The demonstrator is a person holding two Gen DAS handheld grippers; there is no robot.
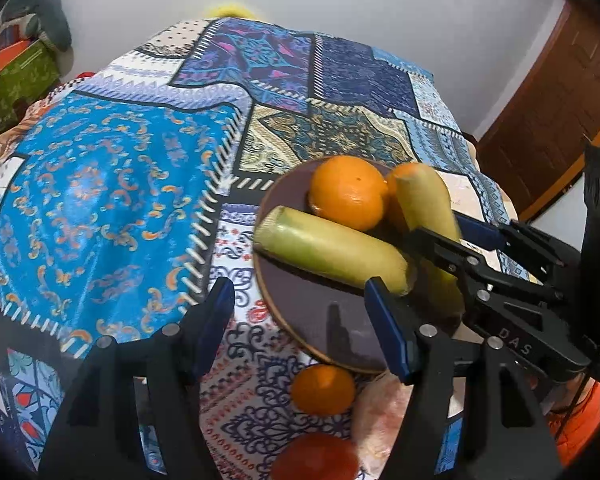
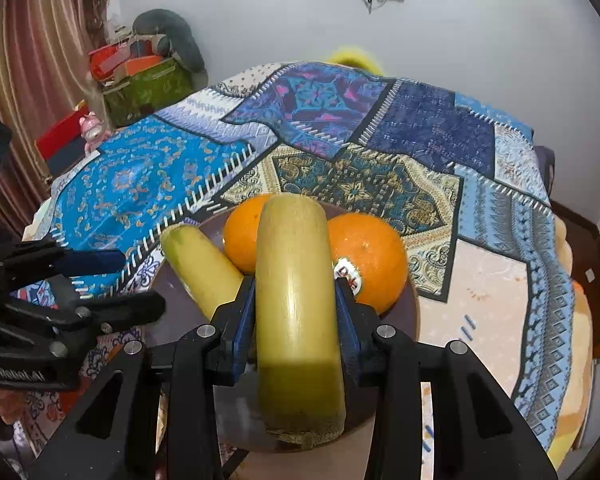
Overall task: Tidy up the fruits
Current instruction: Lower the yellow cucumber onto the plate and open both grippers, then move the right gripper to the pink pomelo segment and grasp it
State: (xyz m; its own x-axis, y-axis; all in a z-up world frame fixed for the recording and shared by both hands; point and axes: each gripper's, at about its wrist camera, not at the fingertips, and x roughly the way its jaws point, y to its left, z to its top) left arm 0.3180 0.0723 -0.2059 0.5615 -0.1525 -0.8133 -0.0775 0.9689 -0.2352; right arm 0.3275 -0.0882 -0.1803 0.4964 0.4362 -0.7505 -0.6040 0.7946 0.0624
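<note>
A dark round plate [image 1: 300, 316] [image 2: 406, 320] holds two oranges [image 2: 242, 240] [image 2: 370, 260], one of them with a sticker, and a long yellow-green fruit [image 1: 328, 252] [image 2: 204, 268] lying on its left side. My right gripper [image 2: 296, 320] [image 1: 454, 240] is shut on a second long yellow-green fruit [image 2: 296, 300] [image 1: 424, 200], held over the plate against the oranges. My left gripper [image 1: 302, 328] [image 2: 118, 284] stands open over the plate's near left rim, with nothing between its fingers. In the left wrist view one orange [image 1: 346, 192] shows fully.
A small orange [image 1: 323, 388] and a red fruit [image 1: 316, 460] lie on the patchwork cloth [image 1: 112, 200] below the plate. A green box with clutter [image 2: 148, 88] stands at the far left, and a wooden door [image 1: 548, 112] at the right.
</note>
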